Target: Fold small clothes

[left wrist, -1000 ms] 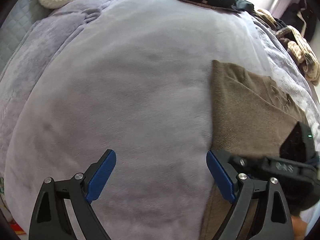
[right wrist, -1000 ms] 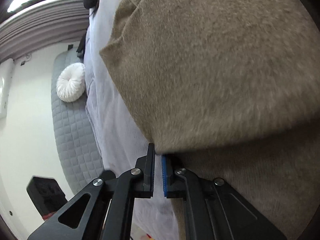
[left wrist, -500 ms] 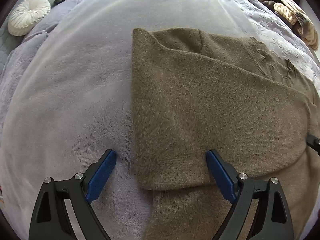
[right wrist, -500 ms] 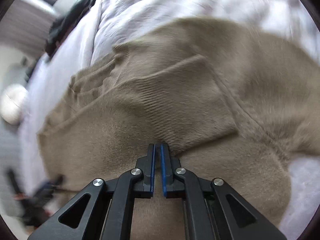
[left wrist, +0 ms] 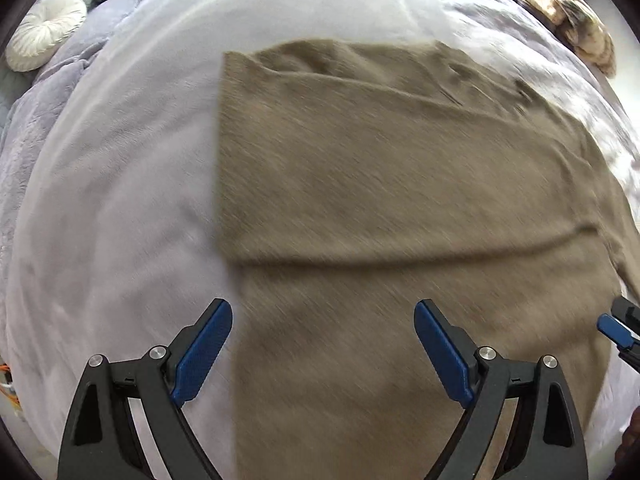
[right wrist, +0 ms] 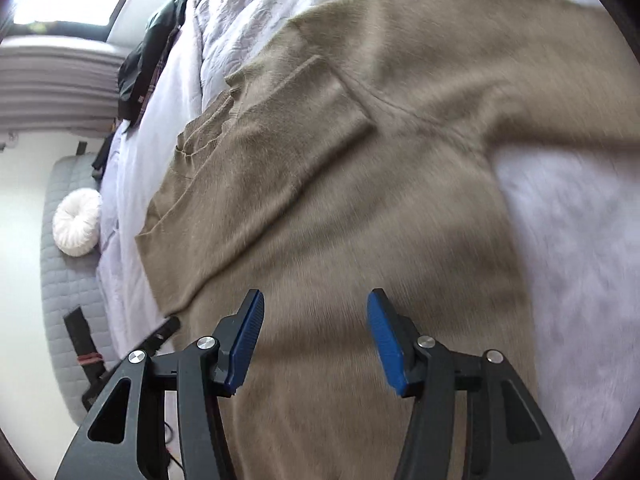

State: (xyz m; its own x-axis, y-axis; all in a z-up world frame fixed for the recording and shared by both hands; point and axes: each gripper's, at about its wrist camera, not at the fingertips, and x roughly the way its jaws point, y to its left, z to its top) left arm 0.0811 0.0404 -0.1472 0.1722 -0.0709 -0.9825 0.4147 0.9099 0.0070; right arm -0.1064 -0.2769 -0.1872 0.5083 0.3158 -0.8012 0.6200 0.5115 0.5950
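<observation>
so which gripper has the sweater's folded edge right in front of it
The left gripper: the folded-over panel of the brown sweater ends just ahead of it. The right gripper, jaws opening, faces plain fabric.

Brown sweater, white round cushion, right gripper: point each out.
brown sweater (left wrist: 400,184), left wrist view, folded-over panel.
white round cushion (right wrist: 78,222), right wrist view, its centre.
right gripper (right wrist: 314,334), right wrist view, gap between opening jaws.

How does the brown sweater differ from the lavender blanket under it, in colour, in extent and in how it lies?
The brown sweater is tan and knitted; the lavender blanket is pale purple and plush. The sweater covers only part of the bed, while the blanket runs past it on every visible side. The sweater has one part folded over its body, with a clear fold edge; the blanket lies spread in a single layer there. Both are soft fabrics lying flat on the bed.
</observation>
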